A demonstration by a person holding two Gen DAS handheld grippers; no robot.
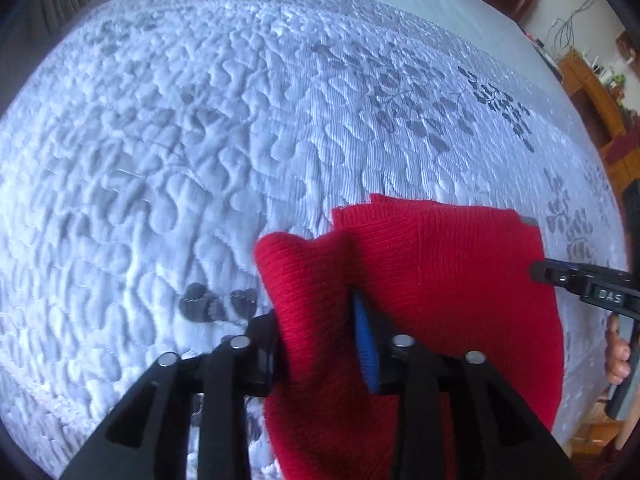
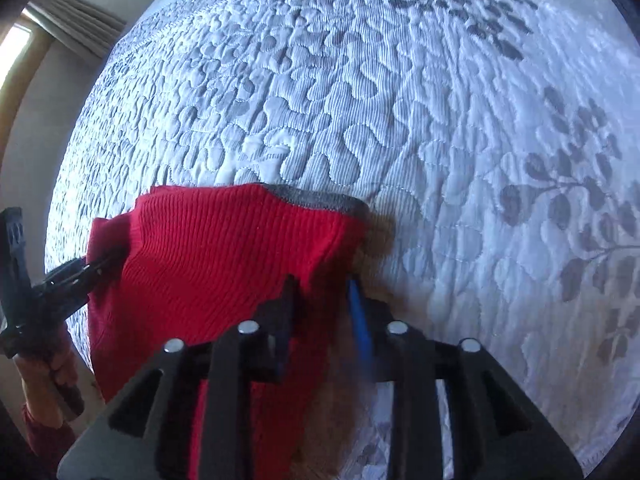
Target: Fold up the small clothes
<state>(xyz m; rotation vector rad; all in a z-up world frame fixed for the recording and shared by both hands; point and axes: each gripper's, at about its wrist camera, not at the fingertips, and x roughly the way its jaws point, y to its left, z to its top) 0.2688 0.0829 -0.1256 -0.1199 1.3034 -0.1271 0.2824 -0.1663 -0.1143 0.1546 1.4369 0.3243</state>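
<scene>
While the red knitted garment (image 1: pixel 440 264) hangs just above the quilted bedspread (image 1: pixel 200 120), we clamp one edge in our left tongs (image 1: pixel 320 344) and the other in our right tongs (image 2: pixel 320 312), whose body reads "DAS".

1 red garment (image 1: pixel 440 264), 2 tools (image 1: pixel 320 320)

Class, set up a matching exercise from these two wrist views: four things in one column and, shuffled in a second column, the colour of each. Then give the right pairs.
Things:
1. knitted garment
2. garment's edge trim
3. quilted bedspread
4. finger pad on the left claw

Colours:
A. blue
B. white with grey leaf patterns
C. red
D. dark grey

Pairs: 1-C, 2-D, 3-B, 4-A
</scene>
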